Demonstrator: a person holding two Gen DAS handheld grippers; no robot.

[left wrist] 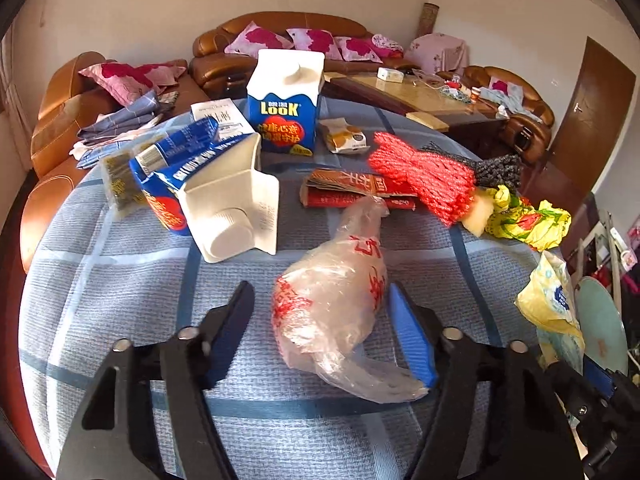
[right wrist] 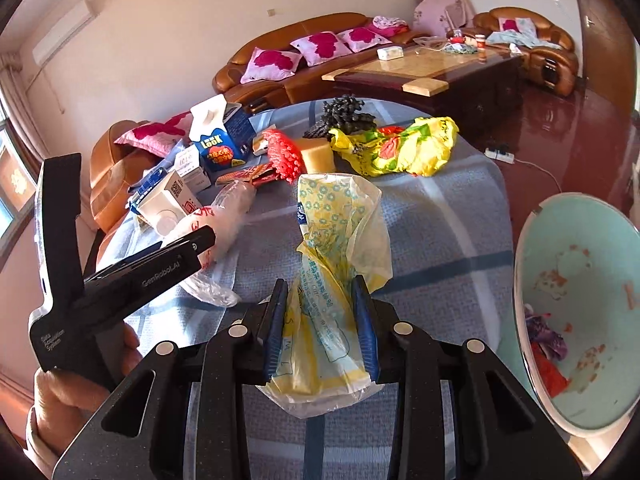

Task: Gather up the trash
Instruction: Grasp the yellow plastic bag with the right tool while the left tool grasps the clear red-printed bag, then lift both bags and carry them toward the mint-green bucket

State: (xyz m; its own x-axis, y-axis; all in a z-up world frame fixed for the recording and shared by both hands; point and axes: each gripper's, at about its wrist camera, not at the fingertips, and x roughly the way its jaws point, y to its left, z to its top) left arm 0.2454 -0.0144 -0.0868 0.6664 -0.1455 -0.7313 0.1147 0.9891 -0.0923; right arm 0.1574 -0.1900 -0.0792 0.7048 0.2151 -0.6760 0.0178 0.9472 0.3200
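A clear plastic bag with red print [left wrist: 336, 312] lies on the blue checked tablecloth [left wrist: 120, 280], between the fingers of my open left gripper [left wrist: 320, 300]; the right pad touches it, the left stands apart. My right gripper [right wrist: 322, 292] is shut on a yellow and white wrapper [right wrist: 336, 248], also seen in the left wrist view [left wrist: 552, 300], held above the cloth. A pale green bin [right wrist: 580, 320] with some trash inside stands to its right. The left gripper's body [right wrist: 132, 276] shows in the right wrist view over the clear bag [right wrist: 224, 208].
On the table lie an upright milk carton [left wrist: 286, 100], a tipped carton [left wrist: 216, 200], red netting [left wrist: 420, 176], dark netting [left wrist: 496, 168], a yellow crumpled bag [left wrist: 528, 220], a red flat wrapper [left wrist: 352, 192] and a snack packet [left wrist: 344, 136]. Brown sofas [left wrist: 272, 40] and a coffee table [right wrist: 420, 72] stand behind.
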